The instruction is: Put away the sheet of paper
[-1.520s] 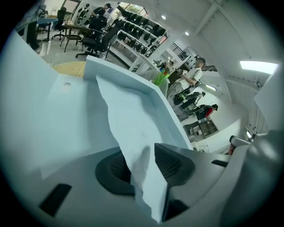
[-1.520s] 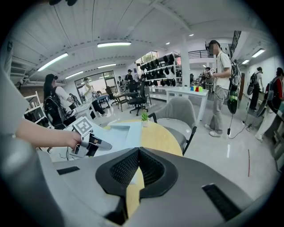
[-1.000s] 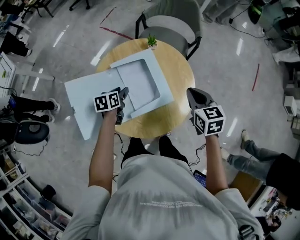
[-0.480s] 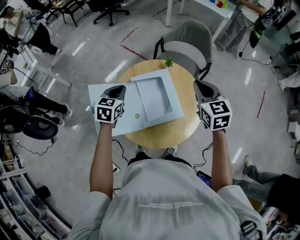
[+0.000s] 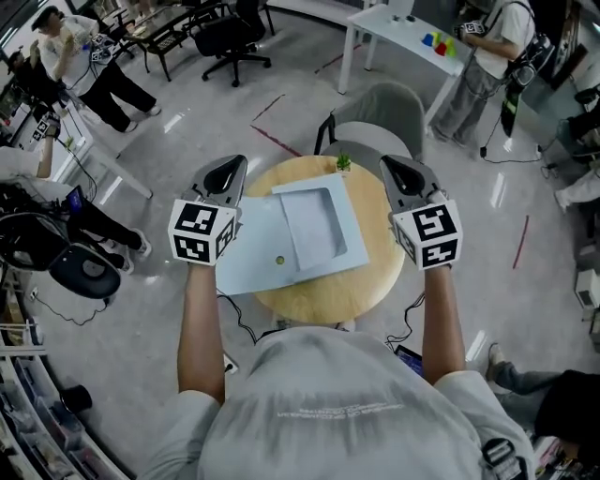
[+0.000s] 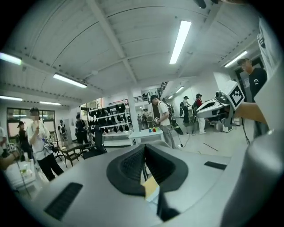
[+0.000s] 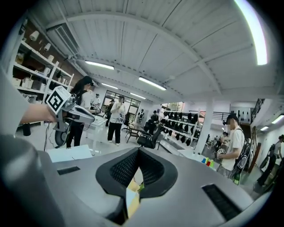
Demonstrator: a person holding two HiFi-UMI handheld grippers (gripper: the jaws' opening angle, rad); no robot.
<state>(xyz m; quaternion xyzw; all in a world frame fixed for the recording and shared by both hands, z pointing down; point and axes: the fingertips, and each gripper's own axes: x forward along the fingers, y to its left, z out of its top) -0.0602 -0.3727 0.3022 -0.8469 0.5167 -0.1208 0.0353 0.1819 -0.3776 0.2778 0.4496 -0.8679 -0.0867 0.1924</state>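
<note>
A pale blue document folder (image 5: 314, 225) lies open on the round wooden table (image 5: 375, 277). Its left flap (image 5: 248, 246), with a small round snap, hangs past the table's left edge. I see no loose sheet of paper apart from it. My left gripper (image 5: 234, 167) is raised over the flap's far left corner, apart from it, jaws shut and empty. In its own view the left gripper (image 6: 144, 148) points out into the room. My right gripper (image 5: 389, 165) is held up at the table's right side, also shut on nothing; the right gripper (image 7: 138, 153) likewise faces the room.
A tiny potted plant (image 5: 343, 163) stands at the table's far edge. A grey chair (image 5: 375, 108) is tucked behind it. Beyond stand a white table (image 5: 412, 28) and office chairs (image 5: 230, 37). Several people stand around the room.
My left gripper has come up off the folder's left flap and its jaws have shut. Both grippers have risen and level out towards the room. The head view has tilted up.
</note>
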